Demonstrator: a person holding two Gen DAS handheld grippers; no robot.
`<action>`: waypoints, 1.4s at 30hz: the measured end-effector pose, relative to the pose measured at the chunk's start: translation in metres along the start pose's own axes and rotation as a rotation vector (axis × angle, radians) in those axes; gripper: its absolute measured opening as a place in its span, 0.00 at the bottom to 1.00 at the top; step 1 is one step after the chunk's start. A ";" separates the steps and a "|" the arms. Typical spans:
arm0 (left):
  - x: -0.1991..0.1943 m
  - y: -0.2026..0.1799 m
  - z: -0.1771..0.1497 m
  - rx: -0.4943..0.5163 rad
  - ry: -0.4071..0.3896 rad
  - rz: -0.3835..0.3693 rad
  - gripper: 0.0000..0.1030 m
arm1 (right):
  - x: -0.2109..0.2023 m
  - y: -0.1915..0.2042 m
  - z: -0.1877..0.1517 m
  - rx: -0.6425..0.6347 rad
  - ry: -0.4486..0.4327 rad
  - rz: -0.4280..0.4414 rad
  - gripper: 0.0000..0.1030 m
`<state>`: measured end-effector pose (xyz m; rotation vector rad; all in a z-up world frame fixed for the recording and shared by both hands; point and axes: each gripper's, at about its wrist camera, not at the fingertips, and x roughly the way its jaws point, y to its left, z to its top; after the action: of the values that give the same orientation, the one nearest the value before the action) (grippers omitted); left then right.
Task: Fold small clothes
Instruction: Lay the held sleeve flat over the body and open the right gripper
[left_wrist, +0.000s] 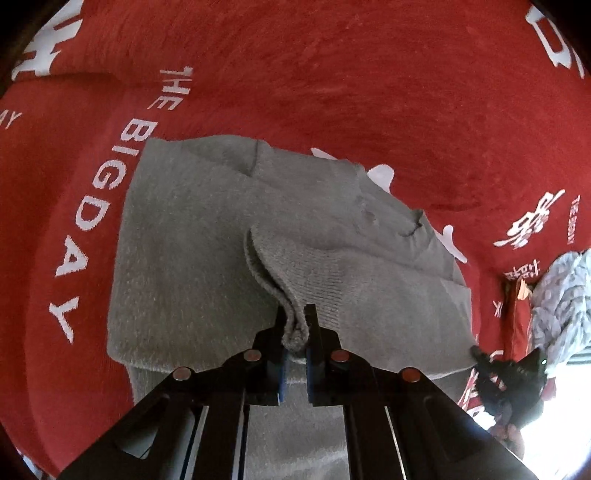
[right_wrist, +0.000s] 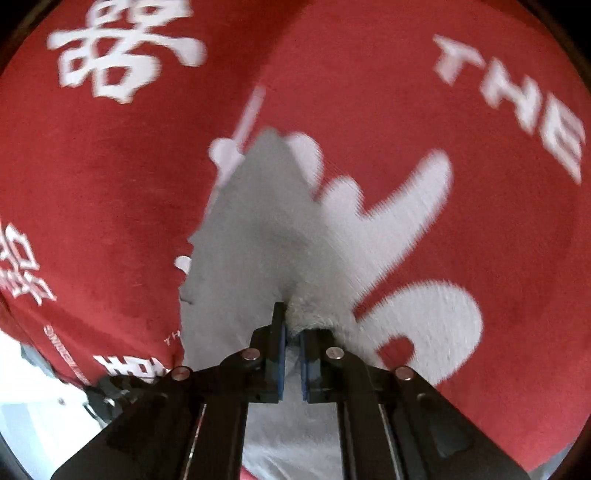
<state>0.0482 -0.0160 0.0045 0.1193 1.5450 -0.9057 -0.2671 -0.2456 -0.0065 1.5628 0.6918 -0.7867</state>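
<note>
While flat on red blanket (left_wrist: 332, 74), grey garment's (left_wrist: 192, 229) hem (left_wrist: 291, 295) in left tongs (left_wrist: 295, 314).

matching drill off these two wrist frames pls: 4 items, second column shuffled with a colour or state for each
Column 1
1. left tool
2. knit garment
3. blanket
4. bundle at the right edge of the left wrist view

Column 2
A. red with white lettering
B. pale, patterned fabric, crumpled
C. grey, lying on the red cloth
D. shut on a pinched fold of grey knit

Pairs: 1-D, 2-C, 3-A, 4-B

The right tool is likewise shut on grey fabric.
</note>
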 end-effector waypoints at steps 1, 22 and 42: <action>0.002 0.001 -0.003 0.003 0.006 0.010 0.08 | -0.001 0.002 0.002 -0.033 0.001 -0.010 0.06; -0.031 0.008 -0.011 0.097 -0.038 0.267 0.26 | -0.023 0.018 -0.011 -0.301 0.100 -0.172 0.44; 0.021 -0.033 -0.007 0.204 -0.016 0.344 0.26 | 0.016 0.059 0.062 -0.450 0.076 -0.202 0.08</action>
<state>0.0197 -0.0430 0.0011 0.5080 1.3603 -0.7830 -0.2167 -0.3151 0.0105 1.1296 1.0173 -0.6633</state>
